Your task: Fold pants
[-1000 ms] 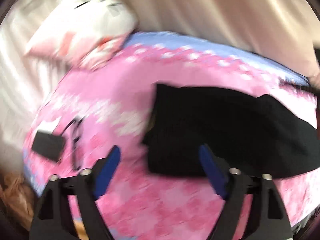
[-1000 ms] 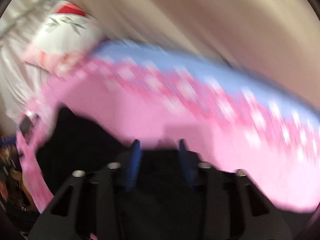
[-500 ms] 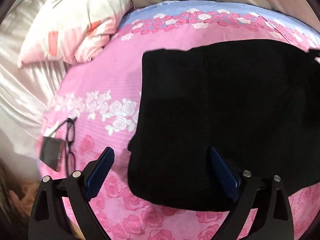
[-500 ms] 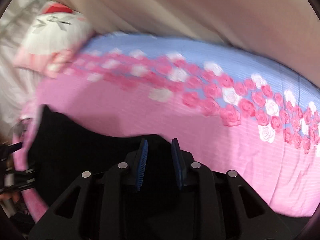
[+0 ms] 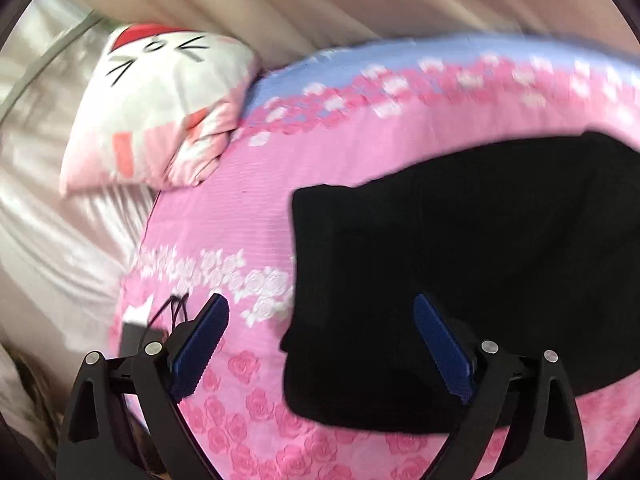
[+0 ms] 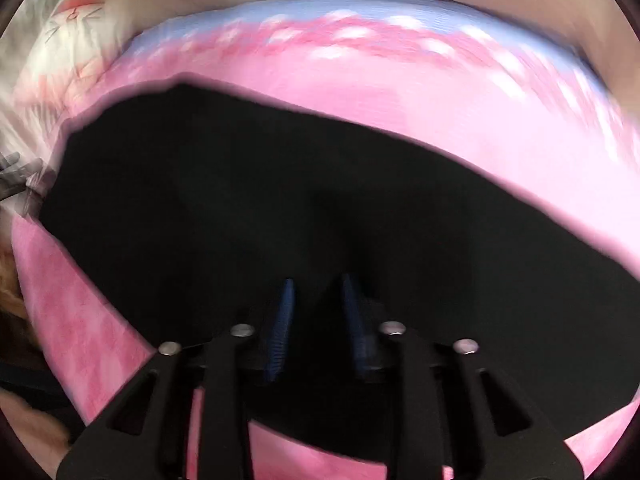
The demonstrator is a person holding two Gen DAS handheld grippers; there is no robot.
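The black pants [image 5: 460, 272] lie spread flat on the bed [image 5: 248, 216], on its pink rose-print cover, and everything here is placed against them. In the left wrist view the left tool [image 5: 320, 344] hangs above their near-left corner with its blue fingers [image 5: 200, 344] spread wide: one finger sits over bare pink cover just left of the pants, the other over the black cloth, and nothing is between them. Beyond the pants' far-left corner, at the bed's edge, a white and pink cat-face pillow [image 5: 160, 112] leans against pale curtain folds. To the left of the pants, near the left finger, a dark flat object with a thin black cord or frame [image 5: 148, 324] lies on the cover; blur hides what it is. In the right wrist view the right tool [image 6: 316, 320] is low over the near part of the pants [image 6: 280, 200], its fingers [image 6: 284, 320] drawn close with a narrow gap. Black cloth fills that gap, but I cannot tell whether the fingers pinch it or only hover over it. The far edge of the pants runs across pink cover toward a blue border strip [image 6: 360, 8].
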